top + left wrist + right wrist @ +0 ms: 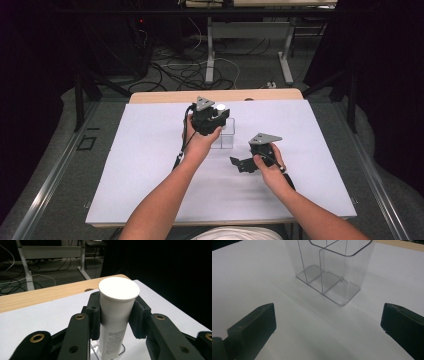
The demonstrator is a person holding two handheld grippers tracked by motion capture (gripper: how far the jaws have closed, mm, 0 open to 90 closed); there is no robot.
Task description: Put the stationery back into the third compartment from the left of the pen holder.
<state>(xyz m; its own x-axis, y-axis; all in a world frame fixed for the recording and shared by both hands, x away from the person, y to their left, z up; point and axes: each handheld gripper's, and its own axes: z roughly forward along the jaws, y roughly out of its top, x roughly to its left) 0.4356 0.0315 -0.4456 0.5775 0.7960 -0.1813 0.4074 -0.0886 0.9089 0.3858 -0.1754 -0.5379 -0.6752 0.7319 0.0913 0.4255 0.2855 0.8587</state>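
My left fingers [116, 315] clamp the white tube [117, 315] upright, cap up, over the clear organizer [329, 272] on the worktop [150, 150], ready for a straight drop into a compartment. Right fingers [328, 325] spread wide, empty, low beside it, w/ room to steady it.

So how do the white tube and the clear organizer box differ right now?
The white tube is opaque and round, capped flat on top; the clear organizer box is see-through, squarish and open-topped, split by dividers. The tube is clamped upright in the left gripper, off the mat; the box stands free on the white mat, with the right gripper open in front of it. Both stand upright.
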